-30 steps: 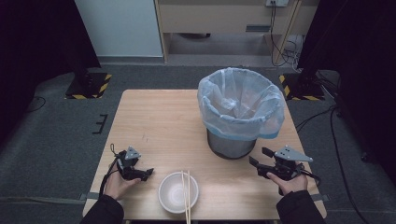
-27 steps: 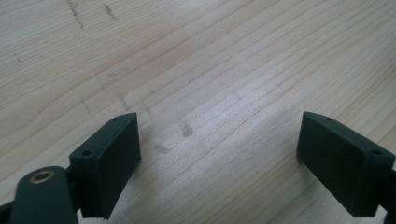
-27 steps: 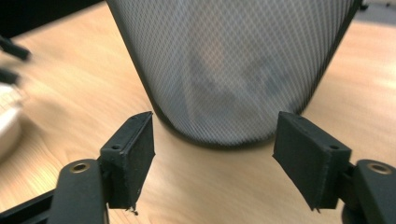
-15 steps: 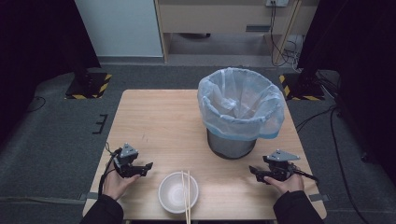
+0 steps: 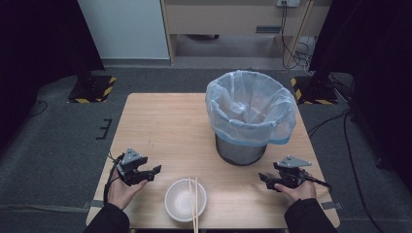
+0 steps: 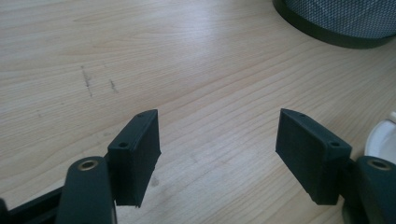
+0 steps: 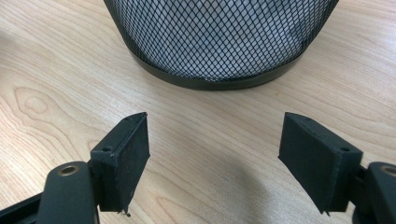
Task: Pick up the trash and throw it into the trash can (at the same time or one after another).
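Both tongs spread, nothing between the pads: left tongs (image 5: 156, 171) have just been closing some, right tongs (image 5: 263, 179) sit low near the bench's (image 5: 160, 126) right front. White bowl (image 5: 185, 199) with chopsticks (image 5: 195, 204) laid across it sits at the front edge, between the two tongs, just beside the left pair and farther from the right. Left gripper view catches a sliver of bowl rim (image 6: 380, 140) at its right edge plus bare wood ahead. Right gripper view faces the mesh bin (image 7: 219, 42) base close ahead. High view shows the bin's blue liner bag (image 5: 250, 104); open wood on the far left.
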A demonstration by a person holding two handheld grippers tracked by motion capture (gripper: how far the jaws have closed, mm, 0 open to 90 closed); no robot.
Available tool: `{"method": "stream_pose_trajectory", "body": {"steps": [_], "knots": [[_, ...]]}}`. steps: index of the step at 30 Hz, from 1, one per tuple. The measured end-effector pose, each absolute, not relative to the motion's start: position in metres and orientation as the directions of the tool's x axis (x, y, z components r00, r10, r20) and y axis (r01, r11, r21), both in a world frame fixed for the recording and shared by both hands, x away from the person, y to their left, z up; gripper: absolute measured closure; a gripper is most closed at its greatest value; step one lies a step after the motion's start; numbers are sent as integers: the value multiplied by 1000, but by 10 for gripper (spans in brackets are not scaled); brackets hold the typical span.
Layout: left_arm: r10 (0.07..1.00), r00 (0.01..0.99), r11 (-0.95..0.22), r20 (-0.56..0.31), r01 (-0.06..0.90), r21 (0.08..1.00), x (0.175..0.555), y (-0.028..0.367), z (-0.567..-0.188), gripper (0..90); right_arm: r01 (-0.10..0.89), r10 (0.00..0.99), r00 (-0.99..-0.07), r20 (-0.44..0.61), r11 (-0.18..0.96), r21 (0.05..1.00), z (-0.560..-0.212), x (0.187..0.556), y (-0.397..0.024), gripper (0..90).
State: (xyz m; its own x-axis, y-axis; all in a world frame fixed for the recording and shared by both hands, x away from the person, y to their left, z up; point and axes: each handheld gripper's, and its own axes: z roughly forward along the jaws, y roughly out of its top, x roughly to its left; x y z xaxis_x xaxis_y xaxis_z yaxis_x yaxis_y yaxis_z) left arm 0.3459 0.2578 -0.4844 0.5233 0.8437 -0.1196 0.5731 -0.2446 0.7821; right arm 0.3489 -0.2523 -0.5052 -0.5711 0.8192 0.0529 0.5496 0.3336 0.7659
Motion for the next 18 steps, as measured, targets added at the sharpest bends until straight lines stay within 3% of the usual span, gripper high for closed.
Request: {"method": "stream_pose_trajectory", "body": {"steps": [18], "knots": [[790, 583, -209, -191, 549, 809, 302, 210, -454, 466, 551, 819, -571, 55, 333, 765, -505, 349, -253, 246]]}}
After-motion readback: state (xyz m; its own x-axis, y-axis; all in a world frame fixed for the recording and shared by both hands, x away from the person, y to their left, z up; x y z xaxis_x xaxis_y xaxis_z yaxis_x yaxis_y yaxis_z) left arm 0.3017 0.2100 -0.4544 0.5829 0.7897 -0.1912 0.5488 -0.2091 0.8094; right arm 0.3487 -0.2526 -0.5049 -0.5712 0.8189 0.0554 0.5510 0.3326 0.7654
